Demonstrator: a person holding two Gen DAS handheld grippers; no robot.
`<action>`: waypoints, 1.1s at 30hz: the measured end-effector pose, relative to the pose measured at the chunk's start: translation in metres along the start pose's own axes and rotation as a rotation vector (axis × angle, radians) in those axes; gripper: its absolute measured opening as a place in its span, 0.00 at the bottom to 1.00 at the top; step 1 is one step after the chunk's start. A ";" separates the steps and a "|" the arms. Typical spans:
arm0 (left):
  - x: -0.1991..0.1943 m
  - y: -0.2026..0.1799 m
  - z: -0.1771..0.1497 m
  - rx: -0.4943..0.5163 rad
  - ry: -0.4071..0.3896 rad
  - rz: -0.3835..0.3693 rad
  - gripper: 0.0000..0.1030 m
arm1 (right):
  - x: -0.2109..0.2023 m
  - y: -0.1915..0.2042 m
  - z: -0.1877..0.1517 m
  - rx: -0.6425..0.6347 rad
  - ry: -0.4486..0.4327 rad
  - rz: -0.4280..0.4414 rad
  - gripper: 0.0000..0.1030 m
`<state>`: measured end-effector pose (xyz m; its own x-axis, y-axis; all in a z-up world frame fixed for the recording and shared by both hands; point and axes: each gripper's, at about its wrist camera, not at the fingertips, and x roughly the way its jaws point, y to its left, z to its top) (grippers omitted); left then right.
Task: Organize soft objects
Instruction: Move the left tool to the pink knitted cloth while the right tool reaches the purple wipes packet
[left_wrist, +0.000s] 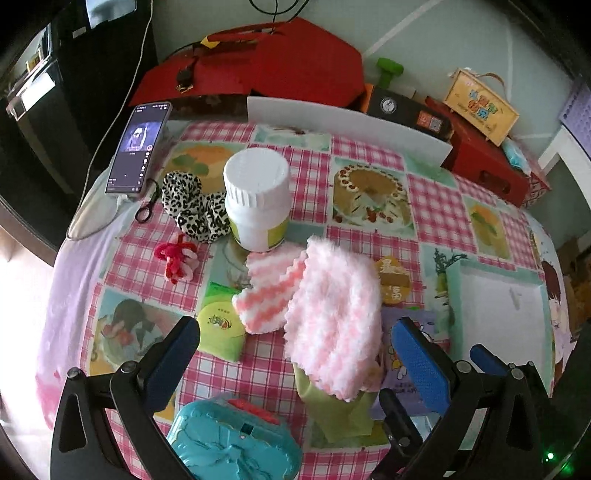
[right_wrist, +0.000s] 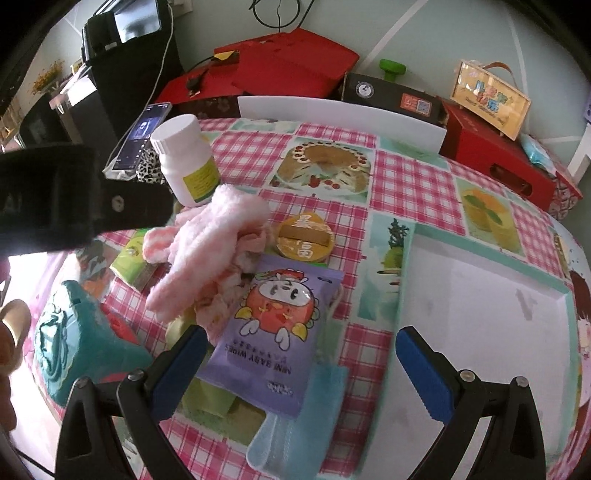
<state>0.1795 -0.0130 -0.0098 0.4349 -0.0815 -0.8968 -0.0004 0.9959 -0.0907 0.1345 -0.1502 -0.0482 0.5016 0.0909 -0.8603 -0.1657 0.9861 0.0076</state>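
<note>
A fluffy pink-and-white cloth (left_wrist: 332, 321) lies crumpled mid-table, partly over a pale green cloth (left_wrist: 332, 410). A second, striped pink cloth (left_wrist: 269, 291) touches its left edge. My left gripper (left_wrist: 295, 356) hangs open just above and in front of them. A leopard-print scrunchie (left_wrist: 195, 210) and a red fuzzy tie (left_wrist: 177, 260) lie further left. In the right wrist view, my right gripper (right_wrist: 303, 365) is open over a purple wipes pack (right_wrist: 277, 332). That pack rests on a light blue cloth (right_wrist: 295, 424) beside the pink cloth (right_wrist: 207, 251).
A white tray with a teal rim (right_wrist: 417, 280) sits on the right of the checked tablecloth. Around the cloths stand a white bottle (left_wrist: 256, 195), a round yellow tin (right_wrist: 304, 236), a green box (left_wrist: 218, 328) and a teal case (left_wrist: 236, 443). A phone (left_wrist: 138, 147) leans at left; red boxes (left_wrist: 280, 62) line the back.
</note>
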 end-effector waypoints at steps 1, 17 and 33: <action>0.002 -0.001 0.000 0.002 0.004 0.002 1.00 | 0.003 0.000 0.001 0.000 0.001 0.001 0.99; 0.024 -0.022 0.003 0.041 0.065 -0.049 0.64 | 0.009 -0.001 -0.002 0.017 -0.008 0.080 0.71; 0.034 -0.018 -0.002 -0.131 0.038 -0.120 0.39 | 0.008 -0.006 -0.004 0.020 -0.027 0.159 0.58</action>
<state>0.1929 -0.0337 -0.0397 0.4045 -0.2038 -0.8915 -0.0685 0.9654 -0.2518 0.1357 -0.1559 -0.0575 0.4932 0.2494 -0.8334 -0.2276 0.9616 0.1532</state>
